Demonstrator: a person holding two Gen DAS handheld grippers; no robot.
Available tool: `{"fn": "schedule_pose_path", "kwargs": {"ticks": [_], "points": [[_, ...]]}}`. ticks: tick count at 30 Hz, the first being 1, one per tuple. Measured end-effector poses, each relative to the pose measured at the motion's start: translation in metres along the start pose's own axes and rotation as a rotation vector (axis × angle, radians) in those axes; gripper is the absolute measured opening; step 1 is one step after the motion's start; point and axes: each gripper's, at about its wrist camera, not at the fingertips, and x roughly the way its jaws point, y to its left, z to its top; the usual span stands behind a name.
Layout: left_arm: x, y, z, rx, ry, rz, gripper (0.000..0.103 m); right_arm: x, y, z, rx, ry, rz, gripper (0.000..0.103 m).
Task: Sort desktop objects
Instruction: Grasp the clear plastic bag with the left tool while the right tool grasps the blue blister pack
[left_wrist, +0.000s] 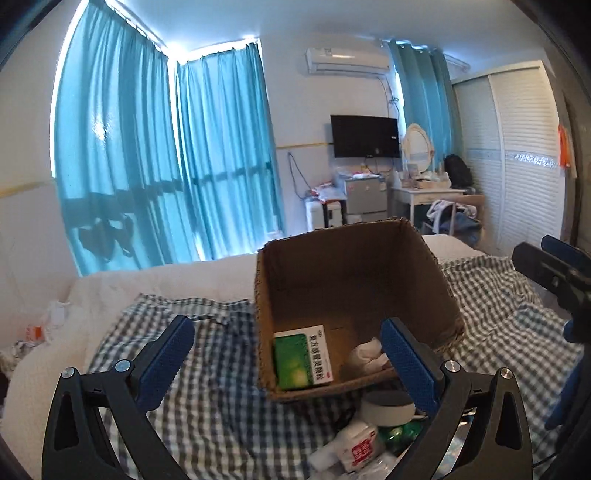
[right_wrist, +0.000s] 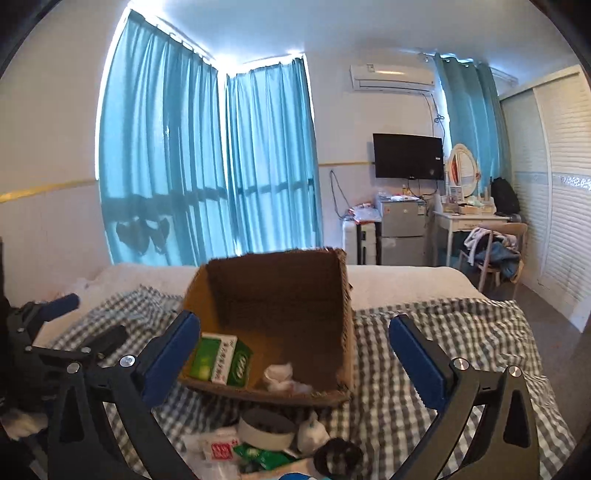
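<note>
An open cardboard box (left_wrist: 354, 280) stands on a checked cloth (left_wrist: 207, 398) on the bed; it also shows in the right wrist view (right_wrist: 273, 295). Inside lie a green and white medicine box (left_wrist: 301, 358) (right_wrist: 221, 360) and crumpled white tissue (left_wrist: 367, 354) (right_wrist: 282, 376). In front of the box lies a pile: a white tape roll (left_wrist: 388, 406) (right_wrist: 267, 428), a white packet with red print (left_wrist: 358, 446) (right_wrist: 218, 448), a green packet (right_wrist: 262, 456). My left gripper (left_wrist: 288, 354) is open and empty before the box. My right gripper (right_wrist: 295, 350) is open and empty above the pile.
The right gripper shows at the right edge of the left wrist view (left_wrist: 554, 273); the left gripper shows at the left of the right wrist view (right_wrist: 44, 332). A white blanket (left_wrist: 147, 277) covers the bed behind. A dresser, fridge and chair (right_wrist: 495, 251) stand far back.
</note>
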Motion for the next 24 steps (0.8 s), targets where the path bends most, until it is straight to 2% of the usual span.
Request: {"fn": "schedule_pose_path", "kwargs": {"ticks": [3,6,10,14,16,19,24], "points": [[-0.007,0.001,-0.013,-0.032,0.034,0.004,0.103,-0.001,0.000,-0.010,-0.025,0.068,-0.043,0.103],[-0.009,0.005,-0.029,-0.084,0.111,-0.023,0.103,0.000,0.001,-0.022,-0.054,0.154,0.026,0.103],[-0.014,0.003,-0.050,-0.093,0.176,-0.018,0.103,-0.014,0.001,-0.035,-0.067,0.154,-0.001,0.103],[-0.019,0.004,-0.068,-0.133,0.239,-0.004,0.103,-0.023,-0.007,-0.048,-0.003,0.181,-0.003,0.103],[-0.021,0.004,-0.077,-0.171,0.281,0.010,0.103,-0.025,-0.009,-0.058,0.009,0.205,-0.009,0.103],[-0.021,0.004,-0.095,-0.256,0.346,-0.021,0.103,-0.028,-0.006,-0.072,0.006,0.238,-0.016,0.103],[-0.017,-0.008,-0.129,-0.330,0.465,-0.028,0.103,-0.031,0.001,-0.101,-0.013,0.290,-0.022,0.103]]}}
